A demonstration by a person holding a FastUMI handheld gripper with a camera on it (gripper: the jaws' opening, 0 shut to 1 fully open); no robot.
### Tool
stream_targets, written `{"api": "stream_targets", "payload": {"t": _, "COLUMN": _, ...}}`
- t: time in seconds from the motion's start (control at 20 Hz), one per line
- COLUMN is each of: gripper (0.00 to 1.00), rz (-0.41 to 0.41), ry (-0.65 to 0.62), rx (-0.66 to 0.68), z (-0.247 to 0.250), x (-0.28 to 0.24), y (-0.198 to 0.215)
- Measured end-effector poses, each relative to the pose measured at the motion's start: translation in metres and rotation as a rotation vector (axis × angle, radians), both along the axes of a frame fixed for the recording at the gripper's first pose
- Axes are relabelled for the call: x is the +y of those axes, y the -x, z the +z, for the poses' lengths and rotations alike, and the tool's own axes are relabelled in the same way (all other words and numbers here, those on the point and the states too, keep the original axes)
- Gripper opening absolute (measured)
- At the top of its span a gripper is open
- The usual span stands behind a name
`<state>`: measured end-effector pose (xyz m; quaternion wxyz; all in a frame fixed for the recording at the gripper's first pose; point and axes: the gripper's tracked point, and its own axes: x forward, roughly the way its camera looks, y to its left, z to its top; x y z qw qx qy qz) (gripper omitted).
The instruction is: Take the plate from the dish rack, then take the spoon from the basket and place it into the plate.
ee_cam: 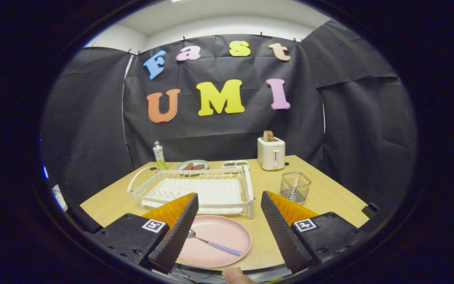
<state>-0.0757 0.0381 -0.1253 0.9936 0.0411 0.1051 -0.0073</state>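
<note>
We log the task as apparently done: spoon (214,244) lies in plate (215,240), just before empty rack (193,191); claw (227,225) wide open, holding nothing.

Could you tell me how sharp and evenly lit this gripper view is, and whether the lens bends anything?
Gripper view: even light, no harsh glare; pink plate and spoon sharp between the open tool fingers; fisheye bows the dish rack and table edge.
</note>
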Motion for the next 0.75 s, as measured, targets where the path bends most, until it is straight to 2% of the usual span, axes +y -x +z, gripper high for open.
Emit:
{"api": "stream_targets", "payload": {"t": 0.2, "gripper": 1.00, "rz": -0.019, "ry": 0.028, "rx": -0.052, "z": 0.017, "x": -0.010, "y": 0.017}}
{"api": "stream_targets", "payload": {"t": 0.5, "gripper": 1.00, "rz": 0.004, "ry": 0.083, "rx": -0.108, "z": 0.035, "x": -0.010, "y": 0.049}}
{"api": "stream_targets", "payload": {"t": 0.75, "gripper": 1.00, "rz": 0.000, "ry": 0.082, "rx": -0.131, "z": 0.044, "x": -0.015, "y": 0.054}}
